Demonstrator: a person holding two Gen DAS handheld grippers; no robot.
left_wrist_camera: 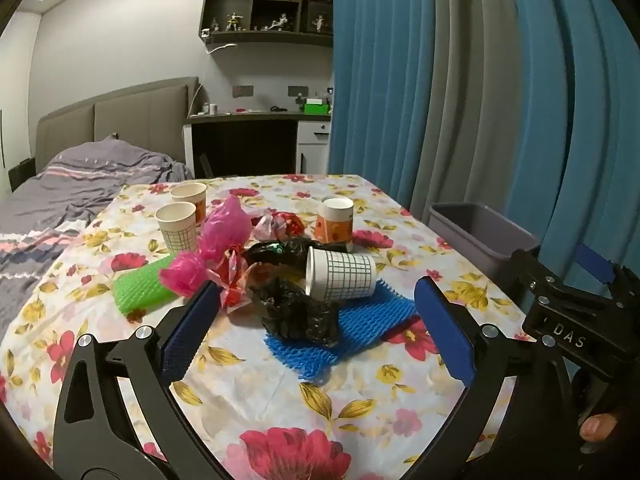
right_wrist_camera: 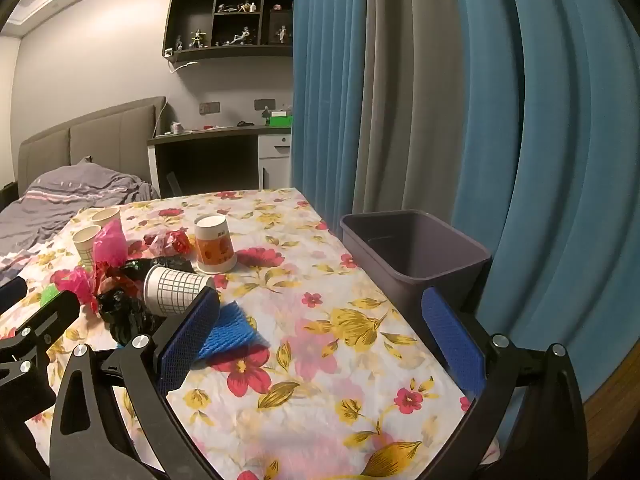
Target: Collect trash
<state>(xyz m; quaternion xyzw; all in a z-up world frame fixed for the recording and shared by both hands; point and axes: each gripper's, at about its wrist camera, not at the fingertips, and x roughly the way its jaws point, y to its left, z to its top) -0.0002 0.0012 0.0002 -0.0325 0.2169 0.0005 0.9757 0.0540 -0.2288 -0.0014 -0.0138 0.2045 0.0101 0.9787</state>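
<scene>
Trash lies in a heap on the floral tablecloth [left_wrist_camera: 280, 408]: a tipped checked paper cup [left_wrist_camera: 340, 276], a crumpled black bag [left_wrist_camera: 296, 312] on blue foam netting [left_wrist_camera: 360, 328], pink plastic bags [left_wrist_camera: 220, 240], green netting [left_wrist_camera: 140, 288], red wrappers [left_wrist_camera: 232, 276]. My left gripper [left_wrist_camera: 316, 320] is open and empty, just short of the black bag. My right gripper [right_wrist_camera: 320, 328] is open and empty over the table's right side, near the grey bin [right_wrist_camera: 416, 248]. The tipped cup [right_wrist_camera: 176, 288] and blue netting [right_wrist_camera: 228, 332] lie left of it.
Two upright paper cups [left_wrist_camera: 180, 220] stand at the back left and an upside-down orange cup [left_wrist_camera: 334, 224] at the back. The bin [left_wrist_camera: 480, 236] stands off the table's right edge by blue curtains [left_wrist_camera: 480, 100]. A bed [left_wrist_camera: 60, 200] lies to the left.
</scene>
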